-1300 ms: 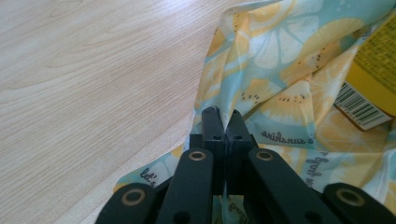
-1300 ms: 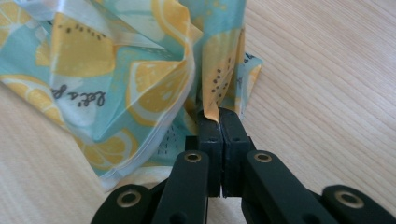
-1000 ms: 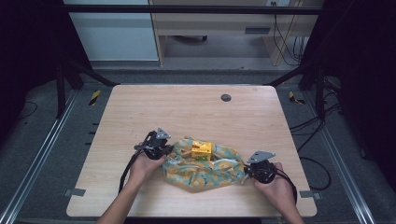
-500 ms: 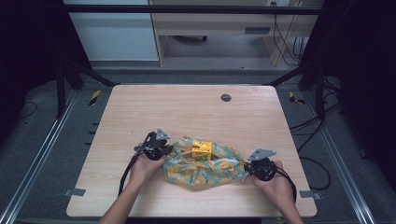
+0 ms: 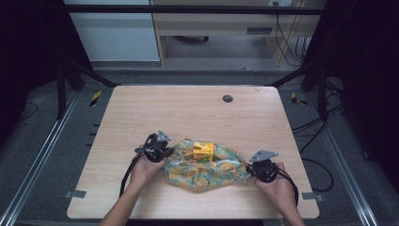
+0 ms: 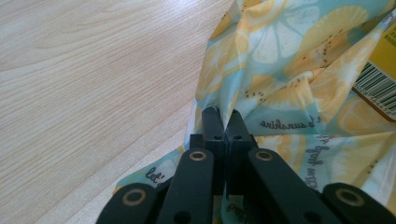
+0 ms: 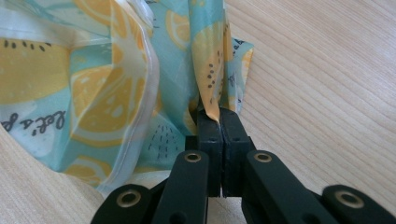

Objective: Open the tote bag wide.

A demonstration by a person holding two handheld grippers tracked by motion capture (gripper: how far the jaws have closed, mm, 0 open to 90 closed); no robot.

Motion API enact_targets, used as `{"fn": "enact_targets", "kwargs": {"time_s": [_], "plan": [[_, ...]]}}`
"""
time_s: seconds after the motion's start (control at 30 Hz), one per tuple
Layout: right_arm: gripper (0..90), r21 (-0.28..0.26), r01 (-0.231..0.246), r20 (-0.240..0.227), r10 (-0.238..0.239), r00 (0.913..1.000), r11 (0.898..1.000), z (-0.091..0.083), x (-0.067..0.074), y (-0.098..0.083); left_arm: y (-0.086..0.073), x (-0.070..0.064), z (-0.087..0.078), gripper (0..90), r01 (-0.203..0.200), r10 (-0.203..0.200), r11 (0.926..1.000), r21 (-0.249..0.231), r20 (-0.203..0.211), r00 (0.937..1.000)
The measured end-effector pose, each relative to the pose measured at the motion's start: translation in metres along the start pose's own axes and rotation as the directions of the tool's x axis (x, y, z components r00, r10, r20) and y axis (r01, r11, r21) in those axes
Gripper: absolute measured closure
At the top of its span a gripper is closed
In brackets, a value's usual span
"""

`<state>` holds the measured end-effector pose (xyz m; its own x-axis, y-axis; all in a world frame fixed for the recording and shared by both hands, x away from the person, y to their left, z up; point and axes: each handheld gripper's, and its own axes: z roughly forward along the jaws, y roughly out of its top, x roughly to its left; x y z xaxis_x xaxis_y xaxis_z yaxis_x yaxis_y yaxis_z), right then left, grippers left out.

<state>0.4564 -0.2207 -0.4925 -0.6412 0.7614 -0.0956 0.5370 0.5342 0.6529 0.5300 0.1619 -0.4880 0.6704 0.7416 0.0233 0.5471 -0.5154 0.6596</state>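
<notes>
1. We saw the lemon-print bag (image 5: 207, 167) lying crumpled on the near half of the wooden table (image 5: 188, 113), roughly midway between its left and right sides.
2. A yellow box (image 5: 203, 151) stood in the bag's open top, its upper part clear of the film; in the left gripper view its barcode corner (image 6: 378, 86) showed past a fold.
3. The left gripper (image 5: 162, 151) sat at the bag's left edge. In its own view the jaws were pressed together on a fold of the printed film (image 6: 261, 93), with the tips (image 6: 223, 116) just at the film's border.
4. The right gripper (image 5: 251, 168) sat at the bag's right edge. In its own view the jaws were likewise clamped on a narrow pleat of the bag (image 7: 210, 60), at the tips (image 7: 218, 116), with bare wood to the right of the pleat.
5. The bag's near edge lay close to the table's front edge (image 5: 188, 217), leaving a thin strip of wood there.
6. The far half of the table was open; a small dark round grommet (image 5: 227, 98) sat near its far edge, well apart from the bag.
7. Bare wood lay beyond each hand: a wider stretch to the left of the left hand (image 5: 145, 170), a narrower one between the right hand (image 5: 277, 186) and the table's right edge.
</notes>
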Motion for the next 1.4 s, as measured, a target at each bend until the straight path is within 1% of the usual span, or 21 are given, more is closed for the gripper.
{"fn": "enact_targets", "kwargs": {"time_s": [0.13, 0.33, 0.4, 0.43, 0.5, 0.53, 0.63, 0.67, 0.7, 0.73, 0.83, 0.9, 0.97, 1.03, 1.07, 1.17, 1.2, 1.3, 1.37, 1.4], "plan": [[89.4, -0.001, -0.008, -0.003, 0.008, 1.0, 1.0, 0.0, 0.0, 0.0, 0.0, 0.0, 0.0, 90.0, 0.0, 0.0, 1.0, 0.001, -0.001, 1.0], [89.3, -0.004, -0.004, -0.004, 0.004, 1.0, 1.0, 0.0, -0.001, -0.001, 0.0, -0.001, 0.0, 90.0, 0.001, -0.001, 1.0, 0.002, -0.001, 1.0], [89.1, -0.008, -0.005, -0.004, 0.005, 1.0, 1.0, 0.0, -0.001, -0.001, 0.0, -0.002, -0.001, 90.0, -0.008, 0.008, 1.0, -0.004, -0.009, 0.9999], [88.8, -0.012, -0.002, -0.002, 0.002, 1.0, 1.0, 0.0, -0.001, -0.001, 0.0, -0.002, -0.001, 90.0, -0.009, 0.009, 0.9999, -0.008, -0.01, 0.9999], [87.2, -0.038, 0.012, -0.005, -0.012, 0.9999, 0.999, -0.001, -0.001, -0.003, -0.001, -0.001, -0.002, 89.3, -0.01, 0.01, 0.9999, -0.014, -0.01, 0.9999], [86.4, -0.051, 0.011, -0.005, -0.011, 0.9999, 0.999, -0.002, -0.001, -0.004, -0.001, -0.001, -0.002, 88.3, -0.005, 0.004, 0.9999, -0.016, -0.008, 1.0], [84.8, -0.082, 0.011, -0.004, -0.012, 0.9999, 0.997, -0.005, -0.002, -0.005, -0.002, 0.0, -0.003, 87.1, -0.008, 0.008, 0.9998, -0.02, 0.001, 1.0], [84.5, -0.084, 0.014, -0.004, -0.015, 0.9999, 0.996, -0.005, -0.003, -0.005, -0.002, 0.0, -0.004, 86.7, -0.007, 0.007, 0.9997, -0.023, 0.005, 1.0], [84.5, -0.082, 0.011, -0.004, -0.011, 0.9999, 0.997, -0.006, -0.003, -0.005, -0.002, 0.001, -0.004, 86.6, -0.008, 0.008, 0.9996, -0.026, 0.002, 1.0], [84.2, -0.083, 0.01, -0.004, -0.011, 0.9999, 0.996, -0.006, -0.003, -0.005, -0.002, 0.001, -0.004, 86.3, 0.0, 0.0, 0.9996, -0.028, 0.004, 1.0], [83.2, -0.083, 0.003, -0.006, -0.004, 1.0, 0.997, -0.005, -0.003, -0.005, -0.002, 0.001, -0.005, 85.0, -0.002, 0.002, 0.9996, -0.028, 0.005, 1.0], [79.8, -0.089, -0.003, -0.005, 0.003, 1.0, 0.996, -0.005, -0.003, -0.005, -0.002, 0.001, -0.005, 82.6, -0.001, 0.001, 0.9993, -0.037, 0.002, 1.0], [74.1, -0.095, -0.014, 0.004, 0.014, 0.9999, 0.995, -0.006, -0.004, -0.006, -0.002, 0.001, -0.007, 78.5, -0.008, 0.008, 0.9989, -0.047, -0.01, 0.9999], [68.4, -0.099, -0.022, 0.01, 0.024, 0.9997, 0.995, -0.006, -0.004, -0.006, -0.001, 0.0, -0.009, 73.2, -0.025, 0.021, 0.9973, -0.069, -0.048, 0.9986], [66.2, -0.1, -0.026, 0.014, 0.028, 0.9995, 0.995, -0.007, -0.005, -0.006, -0.001, 0.0, -0.01, 70.3, -0.029, 0.025, 0.9968, -0.075, -0.057, 0.9981], [59.5, -0.11, -0.03, 0.019, 0.032, 0.9993, 0.994, -0.008, -0.005, -0.006, -0.001, -0.001, -0.011, 65.0, -0.031, 0.026, 0.9964, -0.078, -0.058, 0.998], [56.5, -0.114, -0.038, 0.022, 0.041, 0.9989, 0.993, -0.008, -0.005, -0.005, -0.001, -0.001, -0.011, 62.4, -0.031, 0.026, 0.9962, -0.081, -0.059, 0.9979], [50.9, -0.129, -0.048, 0.029, 0.052, 0.9982, 0.991, -0.01, -0.005, -0.005, -0.001, -0.001, -0.013, 58.0, -0.023, 0.017, 0.9948, -0.1, -0.053, 0.9984], [43.8, -0.142, -0.056, 0.034, 0.061, 0.9975, 0.988, -0.012, -0.005, -0.005, 0.0, -0.001, -0.015, 55.0, -0.014, 0.009, 0.9939, -0.109, -0.05, 0.9987], [41.0, -0.149, -0.053, 0.046, 0.061, 0.9971, 0.987, -0.013, -0.005, -0.004, 0.0, 0.0, -0.015, 54.4, -0.012, 0.007, 0.9939, -0.11, -0.05, 0.9987]]}}
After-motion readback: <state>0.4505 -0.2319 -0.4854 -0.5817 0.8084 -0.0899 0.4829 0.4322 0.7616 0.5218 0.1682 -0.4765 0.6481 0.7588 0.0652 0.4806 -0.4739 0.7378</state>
